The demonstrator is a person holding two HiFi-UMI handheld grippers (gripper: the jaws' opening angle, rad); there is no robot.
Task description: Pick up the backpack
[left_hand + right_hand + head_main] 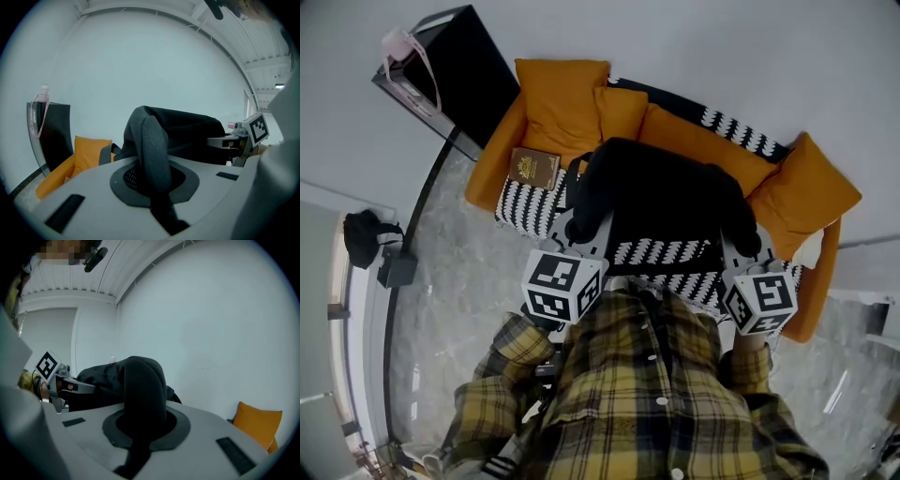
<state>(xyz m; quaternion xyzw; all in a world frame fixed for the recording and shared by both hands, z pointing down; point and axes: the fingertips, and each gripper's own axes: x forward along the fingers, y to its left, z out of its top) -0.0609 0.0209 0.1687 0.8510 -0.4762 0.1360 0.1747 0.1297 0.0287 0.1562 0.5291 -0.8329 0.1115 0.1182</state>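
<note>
A black backpack (666, 202) hangs off the sofa seat, in front of the person's plaid shirt, held up by its two shoulder straps. My left gripper (584, 223) is shut on the left strap (152, 150), which loops up out of the jaws to the bag's body (187, 131). On the other side my right gripper (741, 246) is shut on the right strap (143, 394), with the bag's bulk (101, 376) behind it. Each gripper view shows the opposite gripper beyond the bag.
Behind the bag stands an orange sofa (492, 159) with orange cushions (561, 98) and a black-and-white patterned throw (525, 208). A brown book (533, 169) lies on the seat. A black cabinet (469, 70) carries a pink bottle (397, 42). A dark bundle (366, 236) lies on the floor at left.
</note>
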